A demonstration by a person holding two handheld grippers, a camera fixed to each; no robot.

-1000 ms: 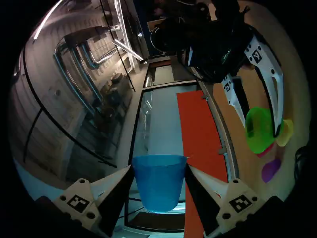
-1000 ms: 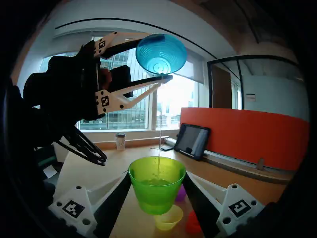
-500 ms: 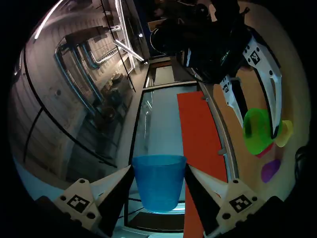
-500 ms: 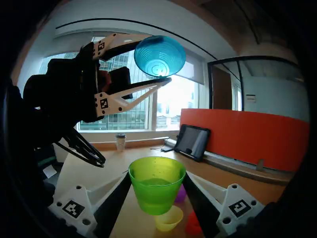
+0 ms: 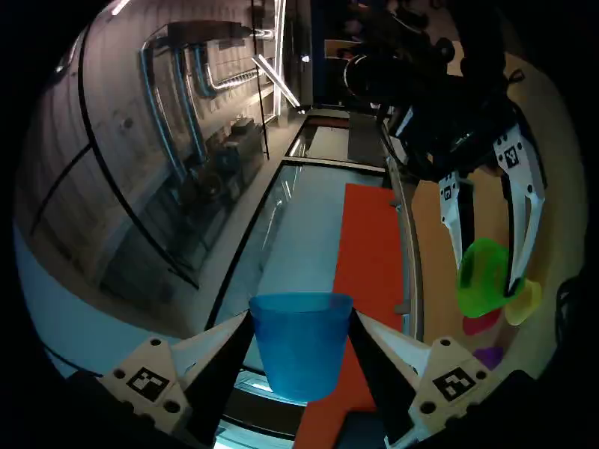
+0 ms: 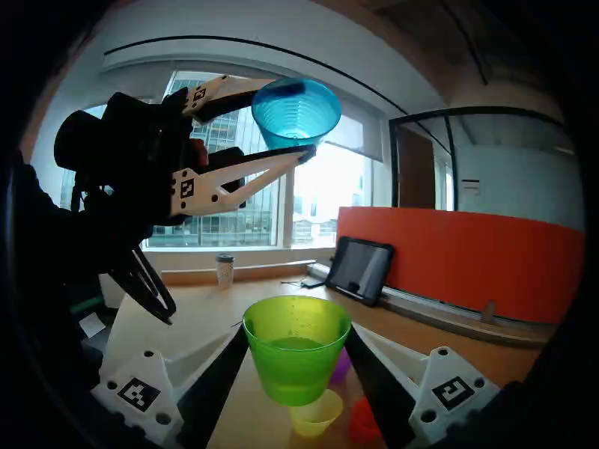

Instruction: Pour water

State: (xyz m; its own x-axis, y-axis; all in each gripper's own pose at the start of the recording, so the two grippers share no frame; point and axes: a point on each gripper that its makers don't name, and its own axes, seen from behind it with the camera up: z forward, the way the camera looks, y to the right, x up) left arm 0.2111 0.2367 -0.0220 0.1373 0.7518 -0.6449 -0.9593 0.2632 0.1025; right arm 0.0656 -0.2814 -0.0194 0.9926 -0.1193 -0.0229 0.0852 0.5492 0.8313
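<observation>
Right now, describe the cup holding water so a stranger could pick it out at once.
Start at the wooden desk by the orange partition. Just above it, the right gripper holds the green cup between its jaws. It is translucent green with water in the bottom, larger than the yellow cup and purple cup on the desk beneath, and lower than the blue cup.

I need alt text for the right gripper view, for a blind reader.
The right gripper holds a green cup, partly filled with water, above a wooden desk. Higher up, the left gripper holds a tilted blue cup; no stream falls.
</observation>
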